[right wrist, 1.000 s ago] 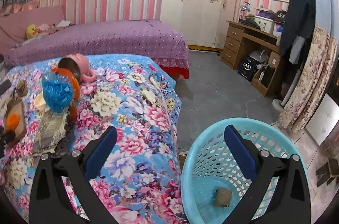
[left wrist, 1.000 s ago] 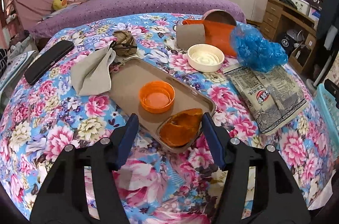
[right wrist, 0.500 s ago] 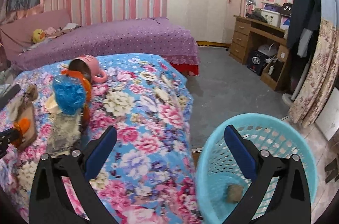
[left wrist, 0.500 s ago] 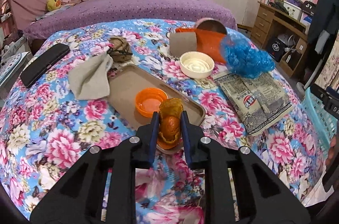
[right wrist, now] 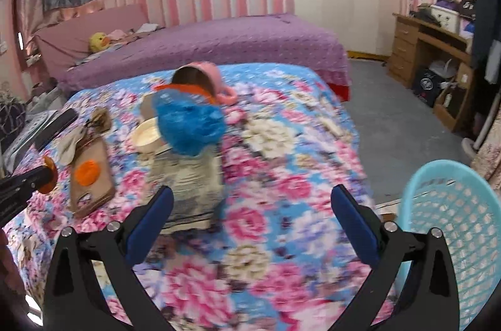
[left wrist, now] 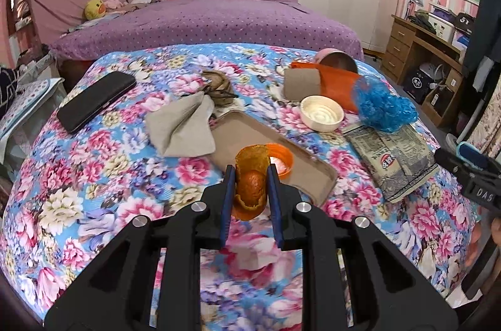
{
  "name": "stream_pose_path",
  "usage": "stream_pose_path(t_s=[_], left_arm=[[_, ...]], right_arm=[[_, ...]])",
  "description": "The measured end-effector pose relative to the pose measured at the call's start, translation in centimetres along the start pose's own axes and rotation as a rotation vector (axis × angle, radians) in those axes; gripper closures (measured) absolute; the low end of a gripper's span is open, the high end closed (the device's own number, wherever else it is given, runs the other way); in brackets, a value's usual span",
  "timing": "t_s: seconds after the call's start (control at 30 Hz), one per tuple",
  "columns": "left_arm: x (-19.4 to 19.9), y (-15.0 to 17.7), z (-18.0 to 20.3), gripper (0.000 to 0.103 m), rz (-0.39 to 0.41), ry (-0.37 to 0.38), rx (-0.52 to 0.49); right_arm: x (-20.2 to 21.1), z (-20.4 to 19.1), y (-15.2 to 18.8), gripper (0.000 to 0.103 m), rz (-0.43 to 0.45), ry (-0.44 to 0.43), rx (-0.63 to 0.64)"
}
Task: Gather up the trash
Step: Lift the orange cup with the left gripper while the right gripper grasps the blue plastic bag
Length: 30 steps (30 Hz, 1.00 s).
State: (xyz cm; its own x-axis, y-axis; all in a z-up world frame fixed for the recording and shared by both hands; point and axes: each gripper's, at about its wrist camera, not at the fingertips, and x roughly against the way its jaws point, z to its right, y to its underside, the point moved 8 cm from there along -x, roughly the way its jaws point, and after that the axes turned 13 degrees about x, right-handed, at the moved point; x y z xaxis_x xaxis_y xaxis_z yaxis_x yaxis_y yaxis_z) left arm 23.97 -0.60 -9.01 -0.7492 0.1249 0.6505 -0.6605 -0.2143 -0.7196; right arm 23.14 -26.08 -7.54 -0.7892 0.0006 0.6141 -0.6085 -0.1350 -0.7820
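One piece of trash, an orange peel [left wrist: 252, 184], is seen clamped in the left gripper [left wrist: 250, 190] at lower centre of the left wrist view, lifted clear of the brown tray [left wrist: 250, 130] and not yet binned. The jaws are closed narrowly on the peel, both pads pressed against its sides. An orange lid [left wrist: 281, 159] is left on the tray just behind it.

Further candidates are noted on the floral bedspread [left wrist: 94, 174]: a blue plastic bag [left wrist: 385, 109] at right centre, lying partly on a folded newspaper [left wrist: 394, 155], and a crumpled beige cloth [left wrist: 181, 127] left of the tray. Which of these count as trash cannot be told.

The right gripper [right wrist: 250, 215] is shown with jaws spread wide and nothing between them, held over the bedspread in a blurred frame. The turquoise basket [right wrist: 454, 206] is seen at lower right of the right wrist view, beside the bed; its contents are not visible. Most of the collecting is judged still outstanding.
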Motion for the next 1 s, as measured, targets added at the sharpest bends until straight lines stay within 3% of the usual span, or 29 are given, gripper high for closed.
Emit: stream_pose_path(t_s=[0.13,0.2,0.27,0.37,0.47,0.67,0.7,0.73,0.77,0.8,1.0], left_arm=[[-0.2,0.1,-0.6,0.084,-0.012,-0.007,0.006],[-0.1,0.0,-0.7,0.083,-0.010,-0.004,0.011],[0.0,-0.2,-0.8,0.084,-0.006,0.000,0.016],[0.3,-0.5,-0.9,0.083,0.004,0.002,0.019],[0.7,-0.7,-1.0,0.083,0.015,-0.001,0.017],[0.9,-0.9,-1.1,0.083,0.026,-0.012,0.024],[0.9,-1.1,-1.2,0.083,0.032,-0.018,0.019],[1.0,-1.2,-1.3,0.083,0.039,-0.023,0.015],[1.0,-1.3,-1.5,0.084,0.045,-0.028,0.013],[0.9,-1.5,-1.7,0.084,0.049,-0.034,0.013],[0.6,-2.5,-4.0,0.084,0.061,-0.076,0.050]], right_arm=[[-1.7,-2.1,0.3,0.038,-0.046,-0.039,0.034],[-2.5,-3.1,0.5,0.062,-0.051,-0.096,0.019],[-2.4,-3.8,0.2,0.095,-0.034,-0.116,0.033],[-0.5,-3.8,-1.2,0.100,0.049,-0.098,0.067],[1.0,-2.7,-2.1,0.100,0.100,-0.065,0.058],[0.5,-1.2,-2.1,0.097,0.078,-0.048,0.031],[0.2,-1.4,-2.2,0.093,0.077,-0.052,0.032],[0.1,-1.6,-2.3,0.068,0.077,-0.051,0.034],[-0.2,-1.9,-2.5,0.033,0.081,-0.046,0.041],[-0.2,-2.2,-2.7,0.026,0.094,-0.034,0.048],[-2.9,-4.8,-3.6,0.026,0.063,-0.071,0.073]])
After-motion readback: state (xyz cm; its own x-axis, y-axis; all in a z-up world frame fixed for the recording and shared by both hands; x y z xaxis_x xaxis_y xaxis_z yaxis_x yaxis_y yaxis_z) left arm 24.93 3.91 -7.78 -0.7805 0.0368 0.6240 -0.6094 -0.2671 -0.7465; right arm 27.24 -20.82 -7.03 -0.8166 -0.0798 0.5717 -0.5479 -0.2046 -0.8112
